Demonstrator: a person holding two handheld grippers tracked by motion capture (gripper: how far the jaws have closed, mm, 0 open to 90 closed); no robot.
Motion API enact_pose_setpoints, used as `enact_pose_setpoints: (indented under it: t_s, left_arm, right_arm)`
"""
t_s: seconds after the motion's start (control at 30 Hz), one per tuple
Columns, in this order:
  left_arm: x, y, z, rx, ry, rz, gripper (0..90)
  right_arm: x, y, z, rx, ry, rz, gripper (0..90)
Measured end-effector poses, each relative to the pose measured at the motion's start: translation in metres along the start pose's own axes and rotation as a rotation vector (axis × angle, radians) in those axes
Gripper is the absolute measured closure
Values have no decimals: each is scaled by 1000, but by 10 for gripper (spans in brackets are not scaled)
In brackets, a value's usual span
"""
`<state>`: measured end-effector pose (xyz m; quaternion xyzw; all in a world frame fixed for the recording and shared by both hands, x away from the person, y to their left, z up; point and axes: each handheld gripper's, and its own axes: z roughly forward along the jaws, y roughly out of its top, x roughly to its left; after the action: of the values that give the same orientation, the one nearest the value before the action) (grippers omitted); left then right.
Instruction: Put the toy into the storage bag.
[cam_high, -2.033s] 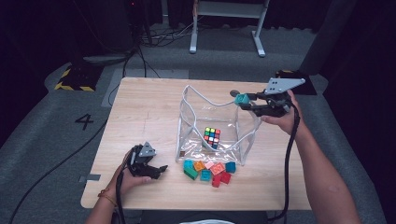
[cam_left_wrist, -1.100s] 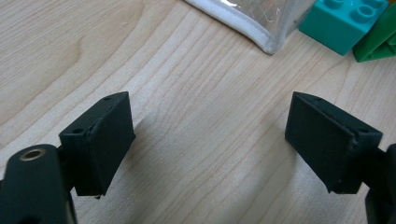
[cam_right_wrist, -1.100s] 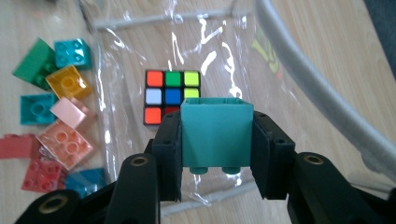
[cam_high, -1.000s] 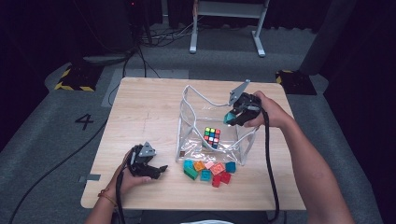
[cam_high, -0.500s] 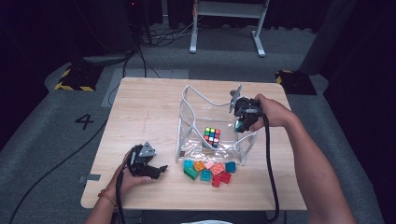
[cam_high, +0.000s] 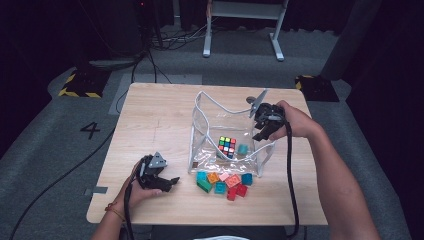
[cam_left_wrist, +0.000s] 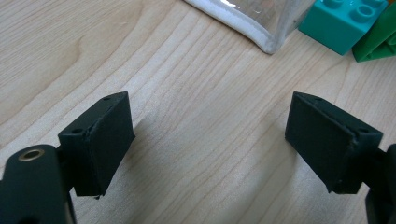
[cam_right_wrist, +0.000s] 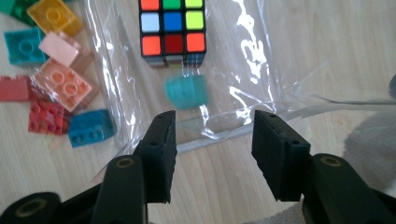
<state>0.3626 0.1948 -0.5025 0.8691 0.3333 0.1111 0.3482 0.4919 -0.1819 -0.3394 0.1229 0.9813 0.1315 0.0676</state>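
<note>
A pale wooden table (cam_high: 160, 120) stands on grey carpet in a dark room, with a metal frame at twelve o'clock beyond it and a black-and-yellow taped patch at ten o'clock.

Just right of the table's middle lies a clear plastic bag (cam_high: 210, 125) with a white-edged mouth. Inside it, a teal block (cam_high: 243, 149) rests beside a colour-tiled puzzle cube (cam_high: 226, 145), at the cube's three o'clock in the high view. In the right gripper view the teal block (cam_right_wrist: 187, 92) shows blurred, just under the cube (cam_right_wrist: 173, 29); it may be moving, though that cannot be settled from one frame.

The right gripper (cam_high: 264, 131) hangs over the bag's edge at three o'clock, pointing down. Its jaws have just been opening, and in its own view the right gripper (cam_right_wrist: 212, 140) shows a clear gap between the pads, with nothing pressed between them; the block lies beyond the tips.

Outside the bag, at its six o'clock, sits a loose heap of toy bricks (cam_high: 224, 183) in teal, orange, pink, red, blue and green.

At seven o'clock from the bag, near the table's front edge, the left gripper (cam_high: 167, 183) rests low over bare wood. The left gripper (cam_left_wrist: 210, 140) stands wide apart, holding nothing, with the bag's corner and a teal brick (cam_left_wrist: 343, 21) at one o'clock ahead.
</note>
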Motion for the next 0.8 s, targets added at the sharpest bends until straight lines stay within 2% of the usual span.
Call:
enact_pose_setpoints:
  t_s: [0.1, 0.17, 0.23, 0.3, 0.37, 0.4, 0.5, 0.67, 0.73, 0.8]
  left_arm:
    - [0, 0, 0, 0, 0, 0, 154]
    - [0, 0, 0, 0, 0, 0, 154]
    - [0, 0, 0, 0, 0, 0, 154]
    - [0, 0, 0, 0, 0, 0, 154]
    - [0, 0, 0, 0, 0, 0, 154]
    - [0, 0, 0, 0, 0, 0, 154]
    - [0, 0, 0, 0, 0, 0, 154]
    - [0, 0, 0, -1, 1, 0, 154]
    - [0, 0, 0, 0, 0, 0, 154]
    - [0, 0, 0, 0, 1, 0, 154]
  right_arm:
    - [0, -5, -5, -62, -3, 27, 496]
    - [0, -6, -8, -125, -10, 8, 488]
    - [0, -9, -12, -194, -36, -6, 461]
    - [0, -10, -16, -236, -68, -4, 442]
    - [3, -13, -23, -272, -123, 33, 436]
    - [3, -15, -26, -311, -126, 27, 437]
    - [7, -20, -35, -390, -140, 59, 408]
    - [14, -29, -51, -518, -218, 92, 345]
    - [17, -32, -57, -552, -258, 109, 322]
    - [19, -36, -62, -574, -275, 116, 311]
